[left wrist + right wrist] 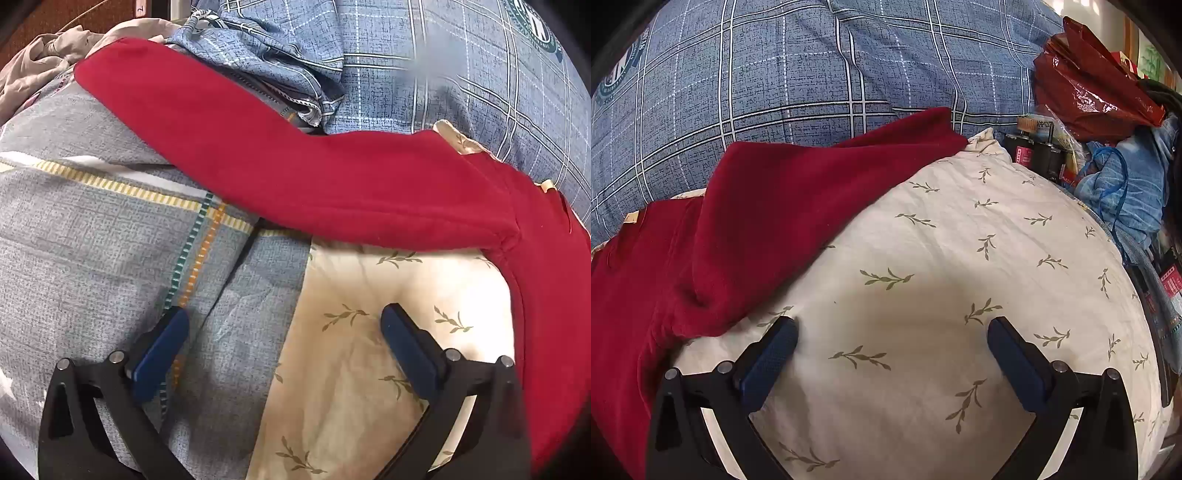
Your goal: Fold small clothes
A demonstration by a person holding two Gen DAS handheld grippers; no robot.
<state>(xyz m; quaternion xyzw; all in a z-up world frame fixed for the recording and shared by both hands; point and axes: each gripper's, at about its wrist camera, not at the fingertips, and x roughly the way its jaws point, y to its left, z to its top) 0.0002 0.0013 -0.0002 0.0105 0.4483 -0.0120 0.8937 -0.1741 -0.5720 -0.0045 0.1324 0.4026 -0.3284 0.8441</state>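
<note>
The dark red knit long-sleeved garment lay spread on the cream leaf-print bedding, both sleeves extended; I judged no fold made. My left hand-held gripper and right hand-held gripper hovered wide open, holding nothing.

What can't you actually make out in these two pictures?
- Red garment: its body is cut off by the left wrist view's right edge and the right wrist view's left edge, so its type stays unclear.
- Round emblem on the blue plaid quilt: clipped by the lens rim.
- Blurred patch, left wrist view.
- Black bottles' labels: too small.
</note>
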